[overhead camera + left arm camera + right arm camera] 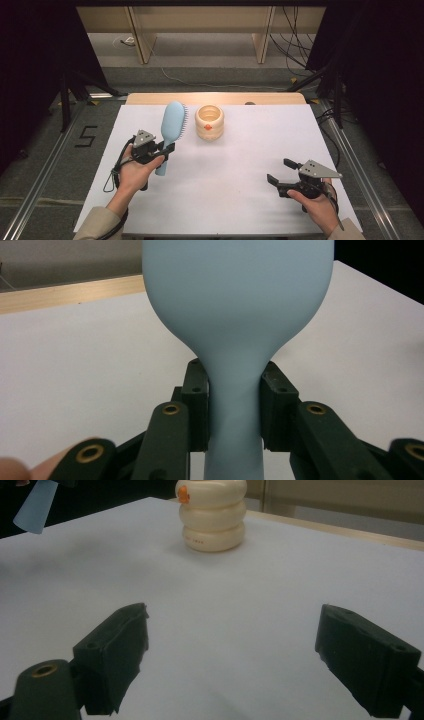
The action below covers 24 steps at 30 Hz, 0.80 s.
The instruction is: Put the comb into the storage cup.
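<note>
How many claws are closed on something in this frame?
1. The left claw is shut on the neck of the light blue hairbrush, at the table's left. The right claw is open above the white tabletop, holding nothing.

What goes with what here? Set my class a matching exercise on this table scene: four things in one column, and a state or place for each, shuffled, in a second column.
Things:
1. left gripper
2. right gripper
3. blue hairbrush
4. cream ringed pot

States or places:
A. stands alone on the white table, near its far edge
B. open, with nothing between its jaws
C. shut on a handle
D. held by its handle, head pointing away from the person

Pairs: 1-C, 2-B, 3-D, 4-A
</note>
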### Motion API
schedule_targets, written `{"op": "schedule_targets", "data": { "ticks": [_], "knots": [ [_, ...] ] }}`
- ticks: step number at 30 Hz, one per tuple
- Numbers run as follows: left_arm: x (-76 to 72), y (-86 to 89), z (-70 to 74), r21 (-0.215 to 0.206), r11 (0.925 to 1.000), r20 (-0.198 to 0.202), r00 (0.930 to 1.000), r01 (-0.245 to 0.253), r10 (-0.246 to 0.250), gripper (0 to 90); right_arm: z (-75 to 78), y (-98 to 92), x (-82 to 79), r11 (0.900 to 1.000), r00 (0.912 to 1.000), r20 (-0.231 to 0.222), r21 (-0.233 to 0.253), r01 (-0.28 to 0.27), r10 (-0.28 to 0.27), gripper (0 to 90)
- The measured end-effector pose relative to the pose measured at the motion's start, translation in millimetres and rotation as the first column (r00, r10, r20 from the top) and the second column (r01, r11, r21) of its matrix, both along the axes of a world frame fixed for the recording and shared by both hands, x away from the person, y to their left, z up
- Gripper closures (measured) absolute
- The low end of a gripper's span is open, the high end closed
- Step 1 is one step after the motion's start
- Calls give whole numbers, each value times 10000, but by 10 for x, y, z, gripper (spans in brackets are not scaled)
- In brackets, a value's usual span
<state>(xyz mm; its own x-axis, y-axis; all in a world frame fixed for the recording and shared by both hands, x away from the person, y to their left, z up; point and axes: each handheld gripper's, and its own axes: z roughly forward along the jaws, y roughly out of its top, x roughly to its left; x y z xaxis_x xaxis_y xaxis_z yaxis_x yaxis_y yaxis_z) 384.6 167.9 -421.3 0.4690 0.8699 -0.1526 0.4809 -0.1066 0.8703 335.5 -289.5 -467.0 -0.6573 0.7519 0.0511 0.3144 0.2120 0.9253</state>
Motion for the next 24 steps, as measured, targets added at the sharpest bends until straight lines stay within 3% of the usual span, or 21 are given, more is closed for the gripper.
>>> {"op": "schedule_targets", "data": {
  "ticks": [24],
  "knots": [
    [-111,-221,64,-38,9983,233,9980,584,-583,694,-4,16,5,10000,10000,-20,58,-2,3,146]
  ]
}}
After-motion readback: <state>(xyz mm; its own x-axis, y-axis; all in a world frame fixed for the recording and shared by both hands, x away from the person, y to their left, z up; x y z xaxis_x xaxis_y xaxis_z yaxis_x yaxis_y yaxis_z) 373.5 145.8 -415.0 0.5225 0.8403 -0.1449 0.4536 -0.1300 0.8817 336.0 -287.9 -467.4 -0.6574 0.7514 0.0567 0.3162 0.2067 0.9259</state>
